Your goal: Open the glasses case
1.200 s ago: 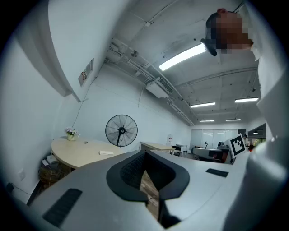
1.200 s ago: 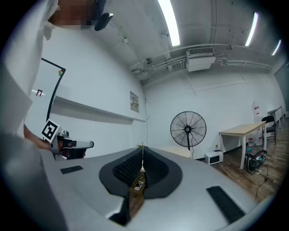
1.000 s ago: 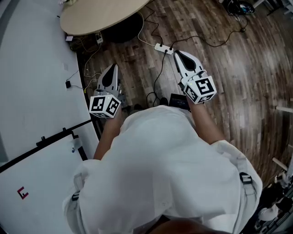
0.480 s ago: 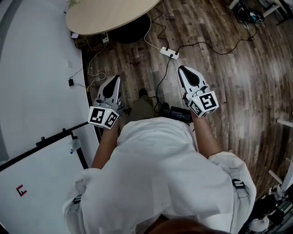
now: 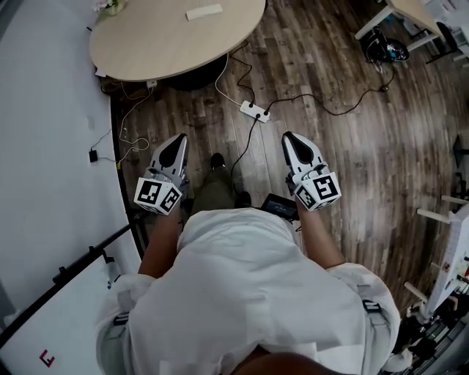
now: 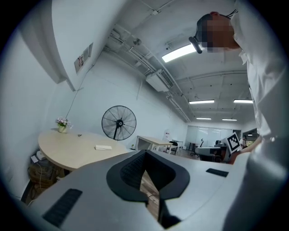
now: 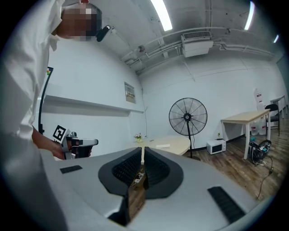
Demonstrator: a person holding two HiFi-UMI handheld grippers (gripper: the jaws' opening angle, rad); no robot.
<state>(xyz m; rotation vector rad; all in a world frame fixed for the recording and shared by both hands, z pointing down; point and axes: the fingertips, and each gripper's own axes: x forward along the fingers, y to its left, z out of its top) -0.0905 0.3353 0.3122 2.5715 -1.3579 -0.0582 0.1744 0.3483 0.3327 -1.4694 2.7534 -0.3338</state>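
A small pale flat case (image 5: 204, 12) lies on the round wooden table (image 5: 146, 51) far ahead of me. It shows small in the left gripper view (image 6: 103, 147) and in the right gripper view (image 7: 162, 145), and I cannot tell from here whether it is the glasses case. My left gripper (image 5: 178, 140) and right gripper (image 5: 288, 138) are held side by side over the wooden floor, well short of the table. Each has its jaws together, left gripper (image 6: 145, 152) and right gripper (image 7: 142, 151), with nothing between them.
A power strip (image 5: 253, 111) and loose cables cross the floor between me and the table. A standing fan (image 6: 118, 122) is behind the table, with a desk (image 7: 244, 118) and a microwave (image 7: 216, 146) to the right. A white board (image 5: 44, 322) leans at lower left.
The person has stepped towards the table, so more of it and the pale case now show. Both grippers sit lower in the head view and stay shut.
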